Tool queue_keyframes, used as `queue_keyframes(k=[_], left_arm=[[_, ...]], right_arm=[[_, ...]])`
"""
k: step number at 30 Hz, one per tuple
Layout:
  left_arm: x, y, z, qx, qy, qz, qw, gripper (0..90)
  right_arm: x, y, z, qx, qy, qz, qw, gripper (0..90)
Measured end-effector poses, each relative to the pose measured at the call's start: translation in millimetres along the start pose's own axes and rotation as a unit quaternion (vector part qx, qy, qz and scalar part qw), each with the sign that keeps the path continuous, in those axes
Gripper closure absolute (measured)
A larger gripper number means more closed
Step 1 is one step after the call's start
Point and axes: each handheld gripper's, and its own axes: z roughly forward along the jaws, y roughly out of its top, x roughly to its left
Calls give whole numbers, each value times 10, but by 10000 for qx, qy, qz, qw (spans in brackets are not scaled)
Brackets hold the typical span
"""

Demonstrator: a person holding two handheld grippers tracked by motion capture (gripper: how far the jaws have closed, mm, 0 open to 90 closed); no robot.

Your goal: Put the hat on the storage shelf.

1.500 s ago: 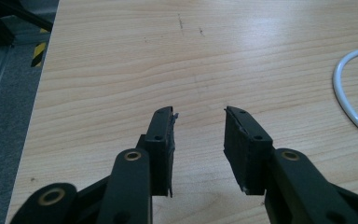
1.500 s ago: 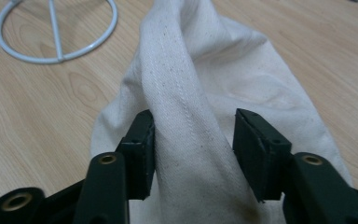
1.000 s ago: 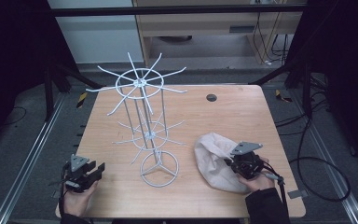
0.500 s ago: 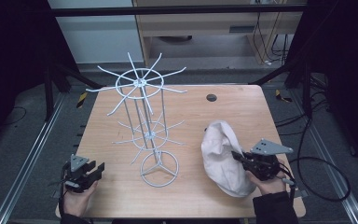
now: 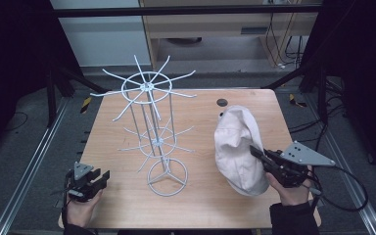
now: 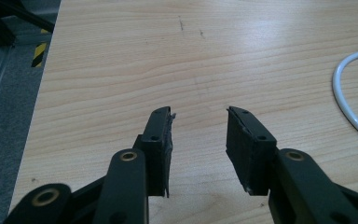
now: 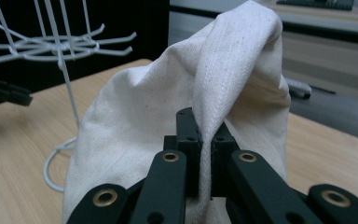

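The cream cloth hat (image 5: 239, 147) was held up off the wooden table (image 5: 205, 205) at its near right, tilted with the crown toward the far side. A seam fold of the hat was pinched between the closed jaws of the right gripper (image 5: 255, 154), as was seen in the right gripper view (image 7: 204, 140). Just to the left, the white wire rack (image 5: 152, 122) was stood upright on its ring base. At the near left corner, the left gripper (image 5: 98, 178) was kept spread apart, with nothing between the jaws (image 6: 199, 135).
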Motion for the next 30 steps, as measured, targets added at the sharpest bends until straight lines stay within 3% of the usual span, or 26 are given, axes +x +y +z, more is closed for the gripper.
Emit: queue_keyframes(k=[11,17,23,30], left_arm=[[-3,-5,12,19,20,12,10000,602],[-4,-5,13,19,24,16,10000,601],[0,-5,7,7,18,5,10000,601],[-2,-5,8,11,23,12,10000,602]], right_arm=[[98,270,-86,-628,175,-130,9978,873],[195,465,-110,-1004,338,-208,9942,873],[284,683,-165,-1430,435,-324,9882,873],[320,847,-245,-1638,431,-442,9846,873]])
